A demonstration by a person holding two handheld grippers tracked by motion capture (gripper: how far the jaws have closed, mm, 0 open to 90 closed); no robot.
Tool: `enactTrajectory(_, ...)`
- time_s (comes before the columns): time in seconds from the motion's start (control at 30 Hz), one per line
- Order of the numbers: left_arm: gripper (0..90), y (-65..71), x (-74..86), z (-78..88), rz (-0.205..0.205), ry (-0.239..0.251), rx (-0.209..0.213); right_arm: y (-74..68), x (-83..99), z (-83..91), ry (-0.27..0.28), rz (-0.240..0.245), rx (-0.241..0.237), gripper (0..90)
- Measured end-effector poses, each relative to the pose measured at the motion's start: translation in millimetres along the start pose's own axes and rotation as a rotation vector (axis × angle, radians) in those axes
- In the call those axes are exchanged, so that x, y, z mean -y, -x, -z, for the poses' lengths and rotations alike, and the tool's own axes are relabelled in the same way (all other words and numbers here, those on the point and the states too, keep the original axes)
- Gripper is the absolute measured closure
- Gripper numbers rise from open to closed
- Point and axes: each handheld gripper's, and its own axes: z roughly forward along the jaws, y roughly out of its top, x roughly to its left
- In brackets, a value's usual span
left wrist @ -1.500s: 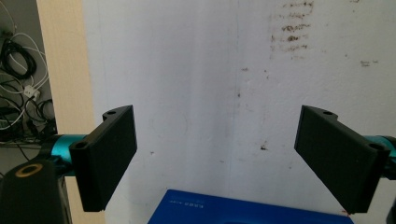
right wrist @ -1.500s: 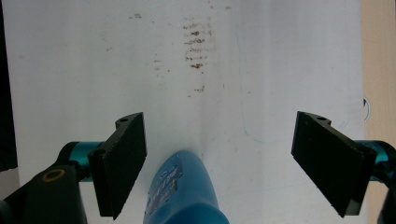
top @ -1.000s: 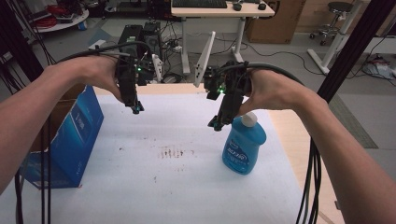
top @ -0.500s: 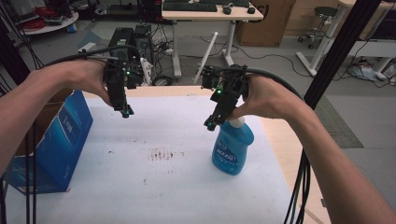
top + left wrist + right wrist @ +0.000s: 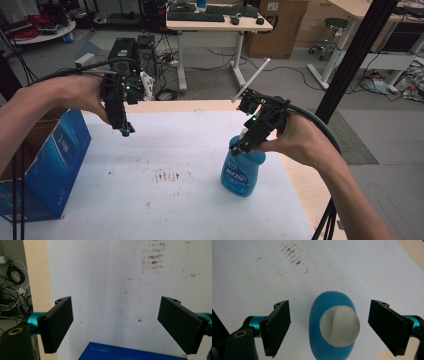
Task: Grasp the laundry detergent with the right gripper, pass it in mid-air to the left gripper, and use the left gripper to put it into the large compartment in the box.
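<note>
Bottle position: blue bottle (image 5: 243, 172) stands upright on the right half of the tabletop (image 5: 180, 150), close to the right edge of the white sheet (image 5: 165, 210), with a strip of bare wood beside it.
Bottle shape/material: rounded, smooth blue plastic body with a printed label; pale translucent cap (image 5: 340, 326), round with a raised ridge across it, seen from above in the right gripper view.
Right gripper: right gripper (image 5: 243, 145) is poised just above the bottle top, pointing down. Jaws released and spread wide, one flat black pad on each side of the cap, clear gaps on both sides, no contact with the bottle.
Left gripper: left gripper (image 5: 126, 131) hangs over the far left part of the sheet, well apart from the bottle. Jaws released, wide apart, nothing between them but bare sheet.
Box: blue cardboard box (image 5: 47, 165) stands at the left edge of the tabletop, flaps open, below and beside the left gripper; its blue top edge shows at the bottom of the left gripper view.
Open room: broad bare sheet between box and bottle; the middle and the near edge are free.
Surface: sheet is matte white, faintly pitted, with a patch of brown smudges (image 5: 167, 175) near the centre and small specks around it.
Pads: flat black rectangles, finely textured, on teal mounts.
</note>
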Motion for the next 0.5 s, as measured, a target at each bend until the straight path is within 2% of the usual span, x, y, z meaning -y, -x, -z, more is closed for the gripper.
enactTrajectory(0.3, 13.1, 0.3, 2.6, 2.3, 0.000, 0.002, -0.009, -2.4, 31.8, -11.0, 0.083, -0.079, -0.007, 17.3)
enactTrajectory(0.4, 13.1, -0.1, 3.9, 1.4, 0.002, 0.004, -0.009, -2.2, 41.8, -14.1, 0.132, -0.098, -0.006, 17.3)
enactTrajectory(0.5, 13.1, -0.2, 4.5, 0.0, 0.001, 0.001, -0.010, -2.6, 51.1, -20.7, 0.153, -0.112, -0.015, 17.3)
